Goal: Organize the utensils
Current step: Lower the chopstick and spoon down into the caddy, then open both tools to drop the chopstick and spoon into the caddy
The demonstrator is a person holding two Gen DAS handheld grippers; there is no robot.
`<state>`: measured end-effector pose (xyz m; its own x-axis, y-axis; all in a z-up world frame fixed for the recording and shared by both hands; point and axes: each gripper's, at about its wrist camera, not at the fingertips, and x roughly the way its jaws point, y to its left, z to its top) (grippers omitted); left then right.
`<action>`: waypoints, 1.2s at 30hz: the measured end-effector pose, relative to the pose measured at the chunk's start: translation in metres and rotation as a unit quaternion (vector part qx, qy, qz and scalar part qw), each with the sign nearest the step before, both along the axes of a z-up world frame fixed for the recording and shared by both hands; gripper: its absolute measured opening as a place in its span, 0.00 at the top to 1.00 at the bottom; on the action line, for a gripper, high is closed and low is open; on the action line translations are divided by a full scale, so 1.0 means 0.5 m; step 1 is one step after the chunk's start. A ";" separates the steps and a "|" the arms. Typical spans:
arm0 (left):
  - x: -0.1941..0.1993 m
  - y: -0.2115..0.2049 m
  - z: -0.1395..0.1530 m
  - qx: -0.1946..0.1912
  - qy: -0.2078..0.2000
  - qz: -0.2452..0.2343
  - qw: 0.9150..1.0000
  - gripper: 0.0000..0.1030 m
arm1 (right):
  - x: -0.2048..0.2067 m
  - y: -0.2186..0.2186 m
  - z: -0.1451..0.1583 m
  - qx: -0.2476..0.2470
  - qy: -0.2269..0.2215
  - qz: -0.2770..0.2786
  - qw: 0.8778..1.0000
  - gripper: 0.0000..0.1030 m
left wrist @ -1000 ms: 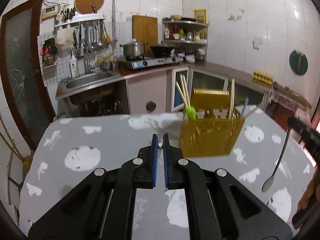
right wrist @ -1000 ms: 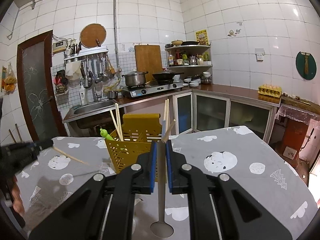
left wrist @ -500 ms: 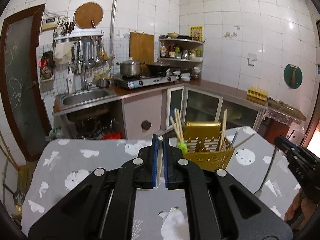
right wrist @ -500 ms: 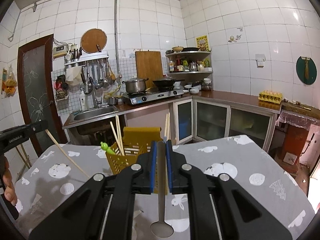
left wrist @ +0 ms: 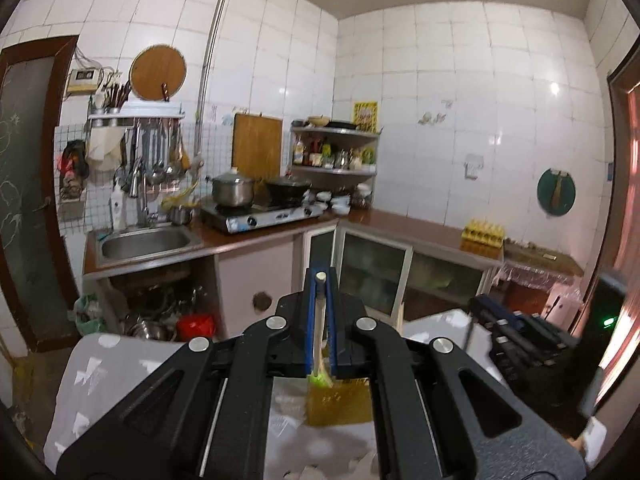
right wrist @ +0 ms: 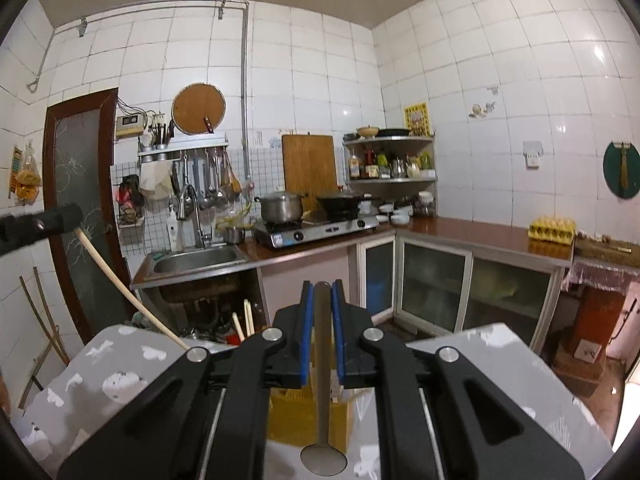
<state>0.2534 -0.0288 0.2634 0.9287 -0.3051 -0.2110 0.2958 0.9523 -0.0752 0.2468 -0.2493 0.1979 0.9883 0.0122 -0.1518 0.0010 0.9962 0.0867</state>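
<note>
The right gripper (right wrist: 320,312) jaws squeeze a metal spoon (right wrist: 322,400) pointing down at the yellow utensil basket (right wrist: 308,420), low in the frame. The left gripper (left wrist: 320,300) jaws pinch a chopstick (left wrist: 319,328) above it too.

My left gripper (left wrist: 320,280) and right gripper (right wrist: 320,286): matte black linkage arms, silver round screws, blue pads (right wrist: 306,320) lining each finger.

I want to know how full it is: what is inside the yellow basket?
In the right wrist view, two chopsticks stick up from the yellow basket. The right gripper and its spoon cover the rest.
</note>
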 end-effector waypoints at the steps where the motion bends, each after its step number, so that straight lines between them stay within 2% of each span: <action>1: 0.001 -0.005 0.008 0.000 -0.004 -0.002 1.000 0.97 | 0.007 0.000 0.007 0.001 -0.003 -0.001 1.000 0.91; 5: 0.014 -0.032 0.026 0.005 -0.019 -0.008 1.000 0.97 | 0.041 0.001 0.033 0.017 -0.015 0.003 1.000 0.91; 10: 0.061 -0.063 0.008 0.007 -0.013 -0.018 1.000 0.97 | 0.087 0.005 0.037 0.013 -0.028 -0.003 1.000 0.91; 16: 0.152 -0.096 -0.068 0.018 0.009 -0.024 1.000 0.97 | 0.134 -0.009 0.009 0.023 -0.038 -0.012 0.999 0.91; 20: 0.223 -0.116 -0.144 0.021 0.034 -0.029 0.999 0.97 | 0.183 -0.023 -0.032 0.029 -0.032 -0.021 0.999 0.91; 24: 0.271 -0.123 -0.215 0.038 0.059 -0.025 0.997 0.97 | 0.234 -0.028 -0.084 0.037 -0.003 -0.015 0.999 0.91; 29: 0.285 -0.102 -0.250 0.046 0.085 -0.030 0.995 0.96 | 0.261 -0.011 -0.134 -0.002 0.041 -0.006 0.999 0.88; 30: 0.277 -0.093 -0.246 0.045 0.089 -0.031 0.995 0.94 | 0.259 -0.014 -0.137 -0.002 0.048 -0.007 0.999 0.83; 31: 0.268 -0.086 -0.243 0.045 0.088 -0.030 0.995 0.91 | 0.256 -0.018 -0.137 0.000 0.053 -0.009 0.999 0.61; 32: 0.254 -0.075 -0.235 0.044 0.085 -0.028 0.995 0.79 | 0.243 -0.027 -0.134 0.005 0.057 -0.016 0.998 0.42; 33: 0.238 -0.063 -0.226 0.044 0.085 -0.028 0.995 0.65 | 0.233 -0.031 -0.133 0.008 0.055 -0.020 0.998 0.40; 36: 0.191 -0.029 -0.206 0.043 0.072 -0.012 0.996 0.47 | 0.182 -0.052 -0.121 0.010 0.063 -0.033 0.997 0.40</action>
<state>0.3488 -0.0435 0.1606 0.8791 -0.3025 -0.3684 0.3110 0.9497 -0.0375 0.3379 -0.2753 0.1373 0.9603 -0.0476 -0.2750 0.0783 0.9918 0.1015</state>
